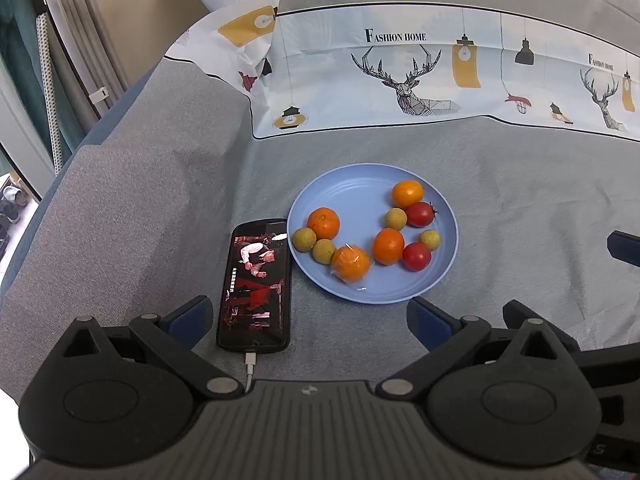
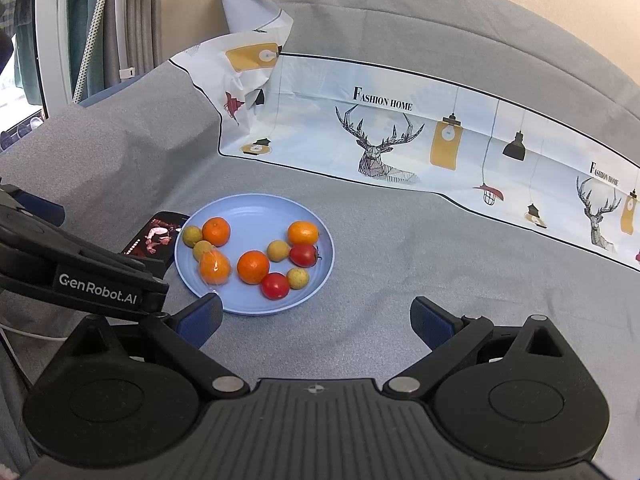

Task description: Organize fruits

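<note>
Blue plate [image 1: 352,284] at centre frame, carrying all the fruit: four oranges [image 1: 324,222], one of them in clear film [image 1: 350,263]; two tomatoes [image 1: 416,256]; four small yellow-green fruits [image 1: 304,239]; kinds mixed in two loose clusters, several touching. Left hand-held gripper [image 1: 308,320] low in frame, released, nothing between the fingers; right hand-held gripper [image 2: 316,320] likewise spread wide and empty, just short of the plate's near rim. Could be a sorted end or an unsorted start; impossible to say from this alone. For any pick: best to come straight down on a fruit with free sides; round skins likely to roll, film likely to slip; gentle squeeze on tomatoes.

Grey fabric underneath, soft and creased, seemingly a sofa; phone [image 1: 256,284] lit and on a cable, touching the plate's left rim; printed deer cloth [image 1: 400,80] across the upper frame; curtains at upper left.
</note>
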`<state>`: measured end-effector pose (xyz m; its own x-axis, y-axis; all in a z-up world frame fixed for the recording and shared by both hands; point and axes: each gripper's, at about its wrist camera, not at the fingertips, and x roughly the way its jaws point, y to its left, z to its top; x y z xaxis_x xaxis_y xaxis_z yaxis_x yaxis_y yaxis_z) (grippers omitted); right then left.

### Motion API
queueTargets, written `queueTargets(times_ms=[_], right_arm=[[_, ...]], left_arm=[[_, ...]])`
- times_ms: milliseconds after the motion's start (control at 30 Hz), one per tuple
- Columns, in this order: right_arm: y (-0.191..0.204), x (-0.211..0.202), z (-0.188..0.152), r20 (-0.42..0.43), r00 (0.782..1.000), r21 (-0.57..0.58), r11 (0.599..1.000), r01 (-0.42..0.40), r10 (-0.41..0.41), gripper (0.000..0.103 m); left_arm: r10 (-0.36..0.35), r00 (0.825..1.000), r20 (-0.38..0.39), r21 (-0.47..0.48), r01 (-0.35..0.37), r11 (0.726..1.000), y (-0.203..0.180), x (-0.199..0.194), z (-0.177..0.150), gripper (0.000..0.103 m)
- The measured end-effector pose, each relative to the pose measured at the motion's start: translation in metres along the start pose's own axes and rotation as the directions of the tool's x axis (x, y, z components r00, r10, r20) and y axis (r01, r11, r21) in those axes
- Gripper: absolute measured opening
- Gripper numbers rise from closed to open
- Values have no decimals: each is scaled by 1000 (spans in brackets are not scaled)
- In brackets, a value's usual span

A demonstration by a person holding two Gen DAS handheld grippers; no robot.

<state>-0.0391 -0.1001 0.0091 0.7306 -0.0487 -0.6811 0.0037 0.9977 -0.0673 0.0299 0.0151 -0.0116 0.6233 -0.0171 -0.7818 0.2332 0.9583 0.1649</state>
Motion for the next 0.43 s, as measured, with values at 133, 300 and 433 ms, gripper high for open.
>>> queueTargets(times_ms=[133, 300, 433], right_arm=[[0, 1, 1, -3, 1000, 0, 1000, 0, 0, 100], [1, 3, 0, -4, 1000, -1, 1000, -2, 2, 100], [2, 4, 0, -4, 1000, 0, 1000, -5, 5, 100]], left_arm=[[2, 1000, -3, 2, -2, 1000, 0, 1, 0, 103], [2, 1000, -7, -1, -2, 1000, 0, 4, -1, 103], [14, 1000, -6, -5, -14, 1000, -1, 4, -2, 103]])
